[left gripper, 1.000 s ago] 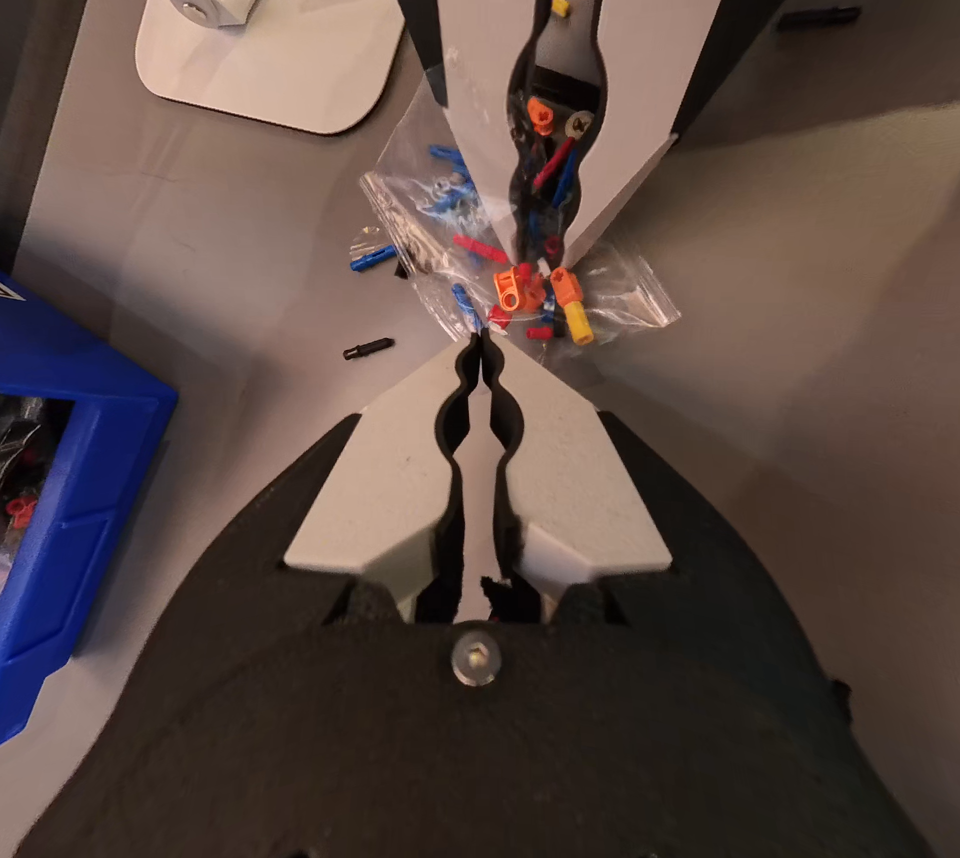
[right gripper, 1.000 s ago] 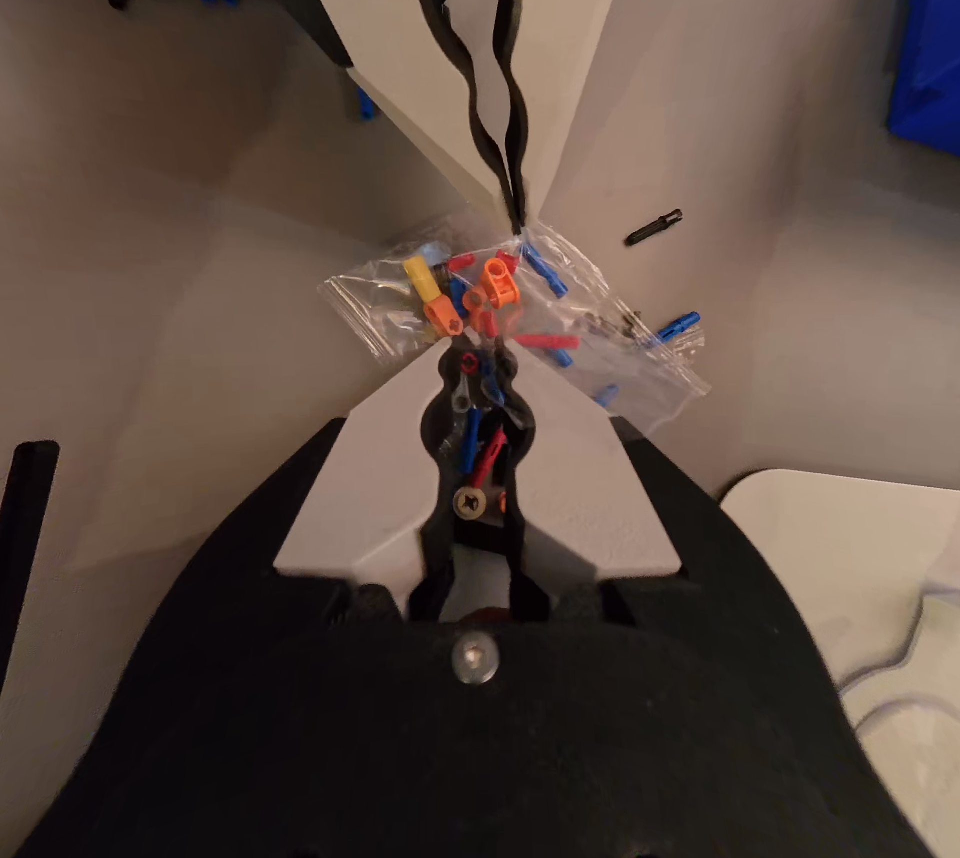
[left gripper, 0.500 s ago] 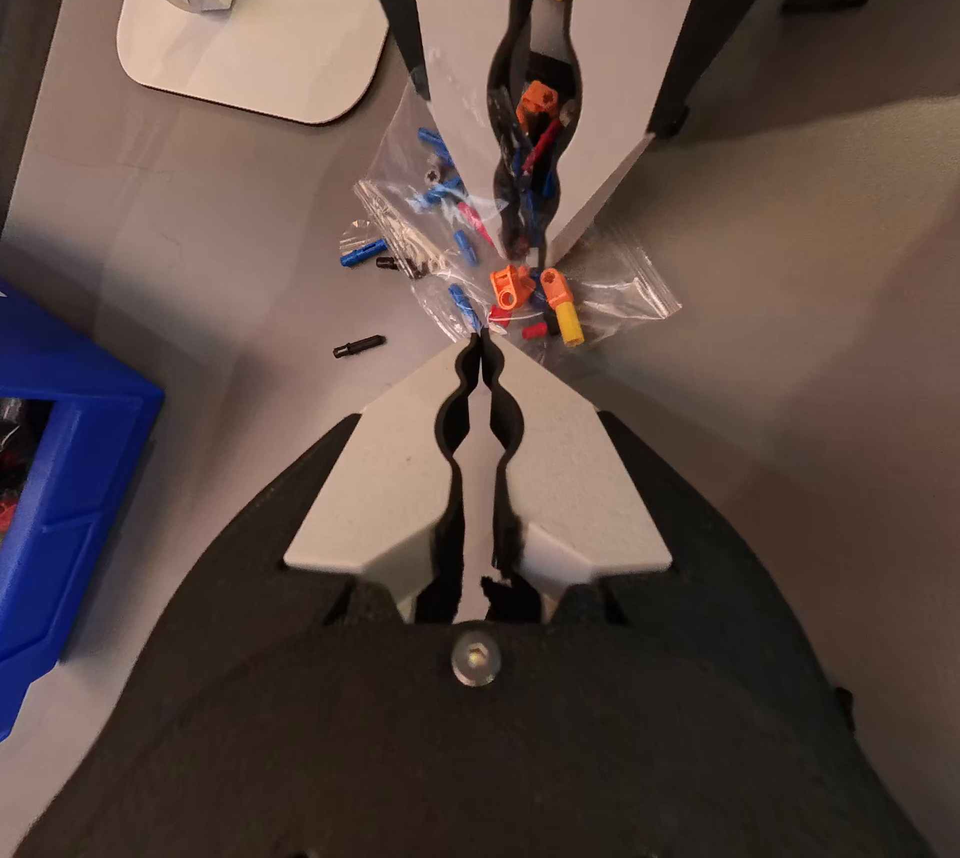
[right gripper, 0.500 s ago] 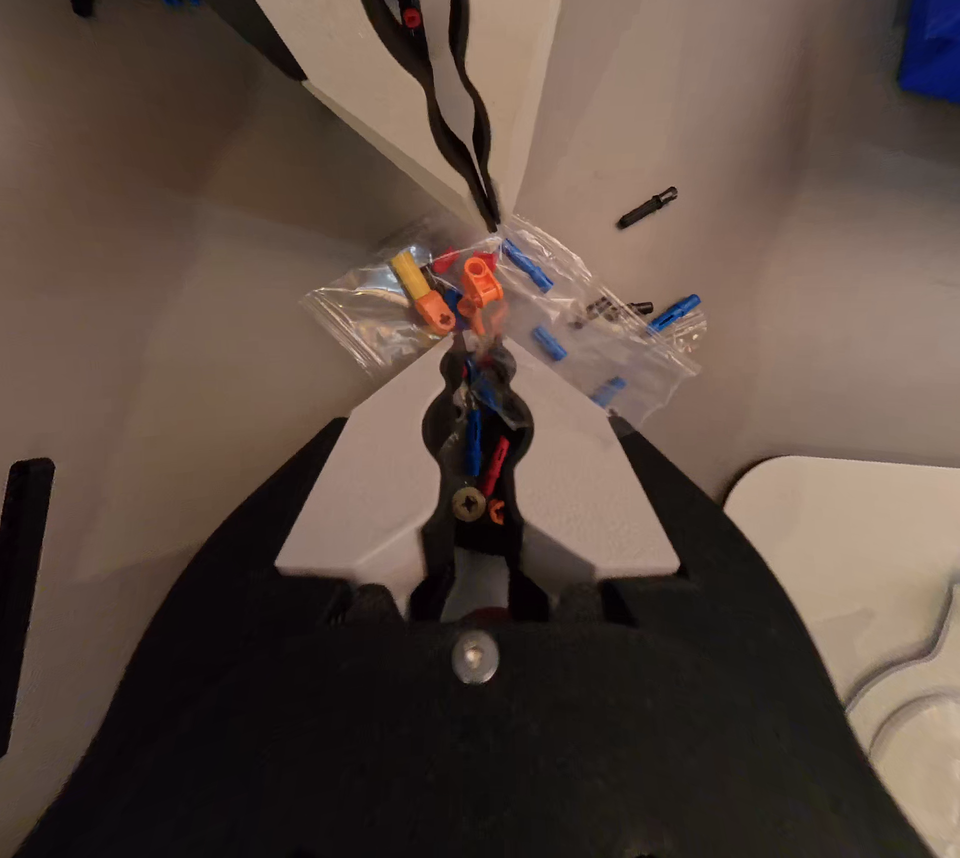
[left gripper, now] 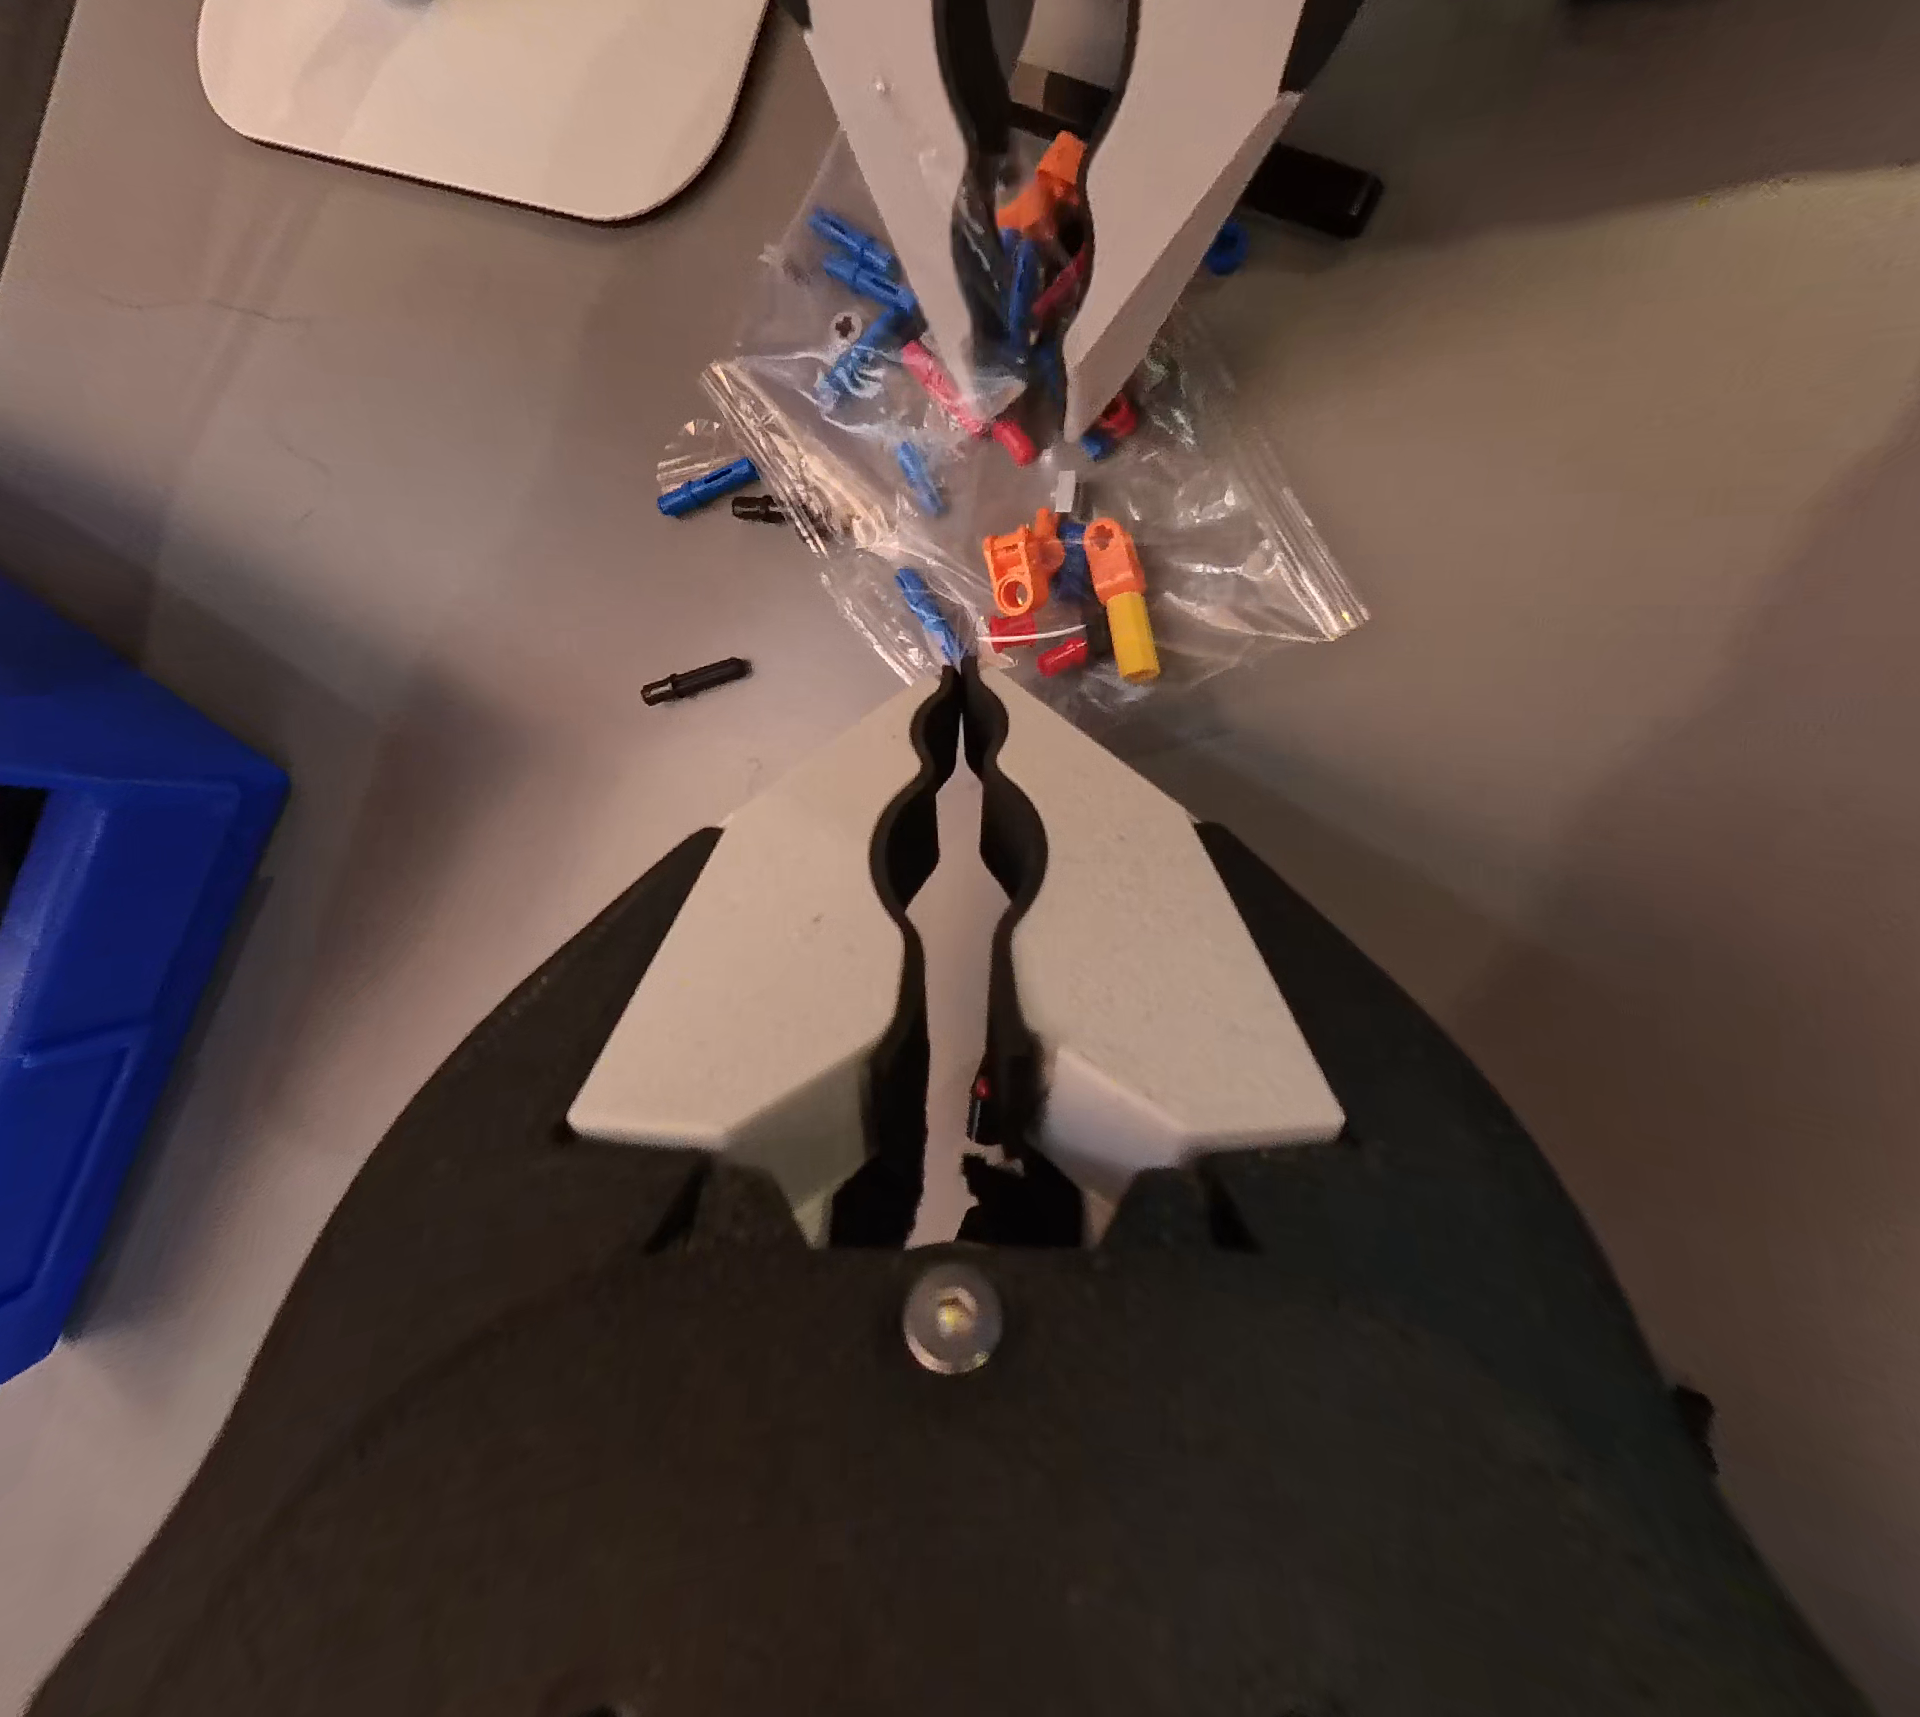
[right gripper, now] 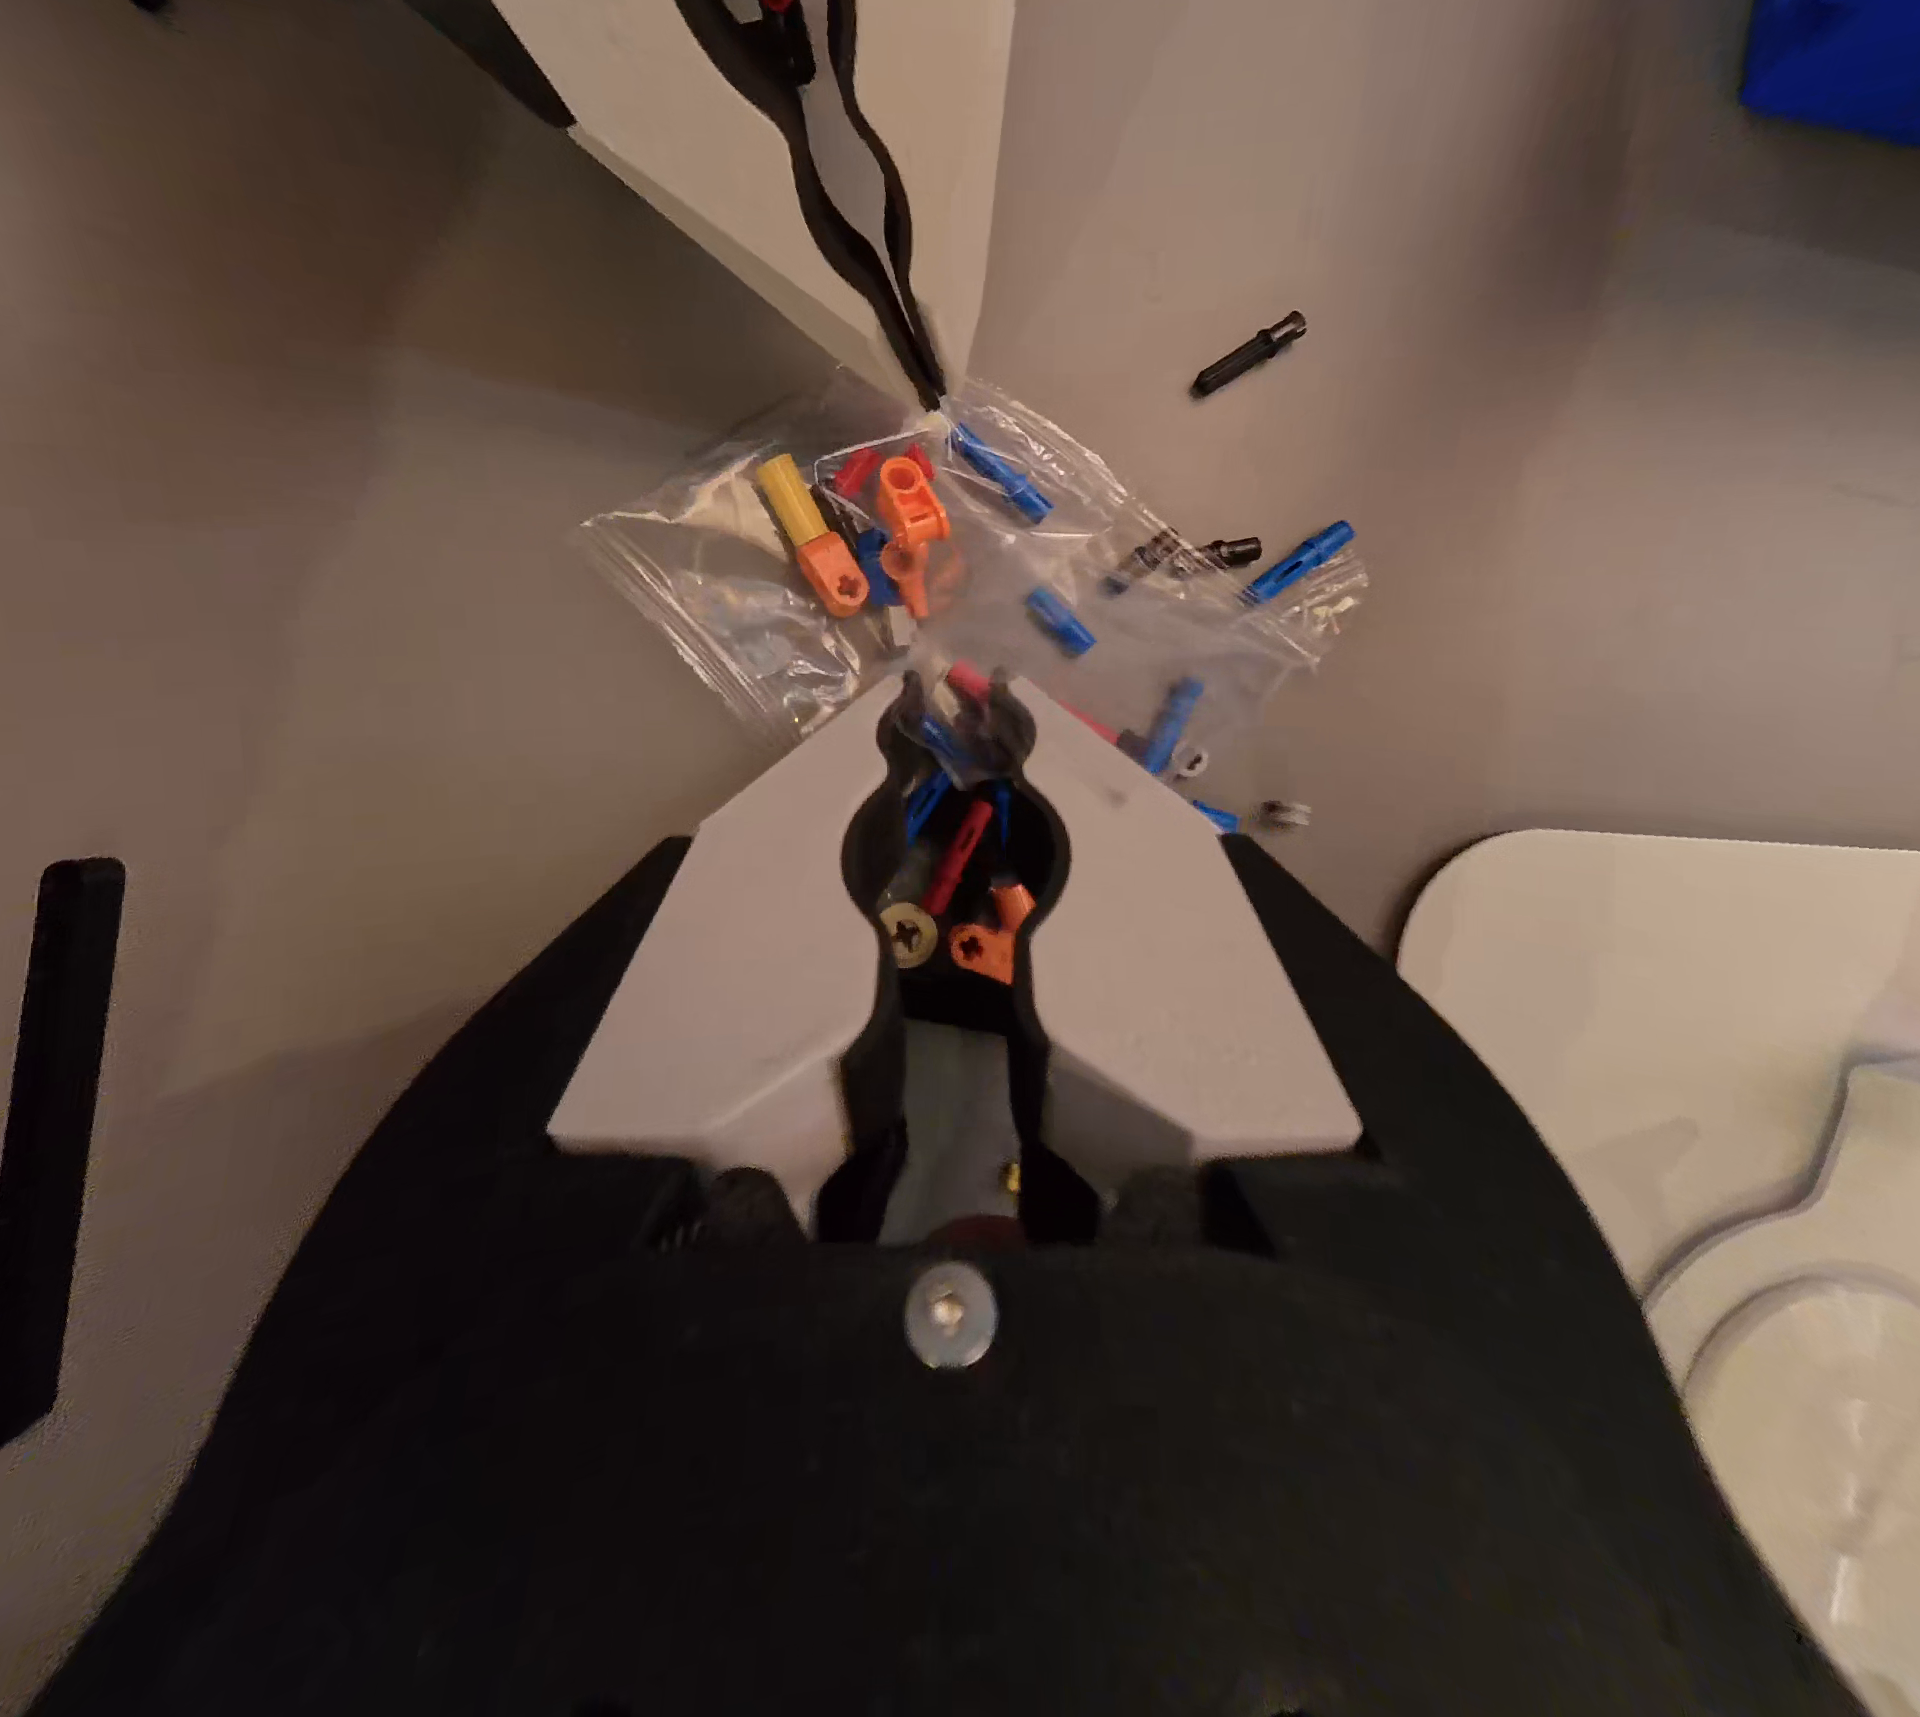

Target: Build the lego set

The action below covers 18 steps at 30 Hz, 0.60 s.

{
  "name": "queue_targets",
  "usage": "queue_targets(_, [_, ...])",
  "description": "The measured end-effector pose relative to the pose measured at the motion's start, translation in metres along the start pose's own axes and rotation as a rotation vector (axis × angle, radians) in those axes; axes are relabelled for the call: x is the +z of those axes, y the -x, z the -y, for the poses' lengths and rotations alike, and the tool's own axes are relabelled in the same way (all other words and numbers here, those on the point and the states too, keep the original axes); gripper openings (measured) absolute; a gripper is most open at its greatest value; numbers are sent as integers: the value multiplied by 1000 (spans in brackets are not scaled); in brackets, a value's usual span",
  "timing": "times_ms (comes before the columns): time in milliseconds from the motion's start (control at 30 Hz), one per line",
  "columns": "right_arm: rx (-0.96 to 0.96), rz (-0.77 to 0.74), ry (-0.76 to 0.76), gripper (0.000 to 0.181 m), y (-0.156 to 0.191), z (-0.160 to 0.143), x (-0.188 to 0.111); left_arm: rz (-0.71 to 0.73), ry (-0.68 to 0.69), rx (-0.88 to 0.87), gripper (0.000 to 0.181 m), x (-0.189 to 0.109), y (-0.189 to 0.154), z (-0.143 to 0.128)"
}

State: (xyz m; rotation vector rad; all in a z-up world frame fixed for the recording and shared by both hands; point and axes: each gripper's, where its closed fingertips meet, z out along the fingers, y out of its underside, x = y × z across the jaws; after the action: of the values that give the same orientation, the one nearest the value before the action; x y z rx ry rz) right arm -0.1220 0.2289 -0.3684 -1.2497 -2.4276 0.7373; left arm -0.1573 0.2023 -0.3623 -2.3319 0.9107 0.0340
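Lego bag stretches between left claw and right claw, both pinching it.

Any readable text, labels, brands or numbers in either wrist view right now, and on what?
None can be read in either view.
Clear bag: no print visible on it.
Blue bin: plain faces, no label in view.
White stand base: no marking visible.
Left gripper and right gripper: no lettering, only a bolt head on each.

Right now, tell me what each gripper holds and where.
Both grip the clear plastic bag of small parts: the left gripper pinches one edge, and the right gripper clamps the opposite side, parts bunched between its fingers.
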Motion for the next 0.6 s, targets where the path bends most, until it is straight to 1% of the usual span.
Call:
queue_targets(100, [-25,13,2,6,-2,1,1,-1,-1,-1,0,1,1,-1])
queue_targets(333, [-105,13,48,7,-8,0,7,-8,-2,-1,0,2,1,-3])
queue_targets(533, [-144,20,45,5,-8,3,9,-13,-2,4,0,3,2,-5])
queue_targets(600, [-147,31,49,2,-7,3,10,-16,-4,3,0,4,2,-5])
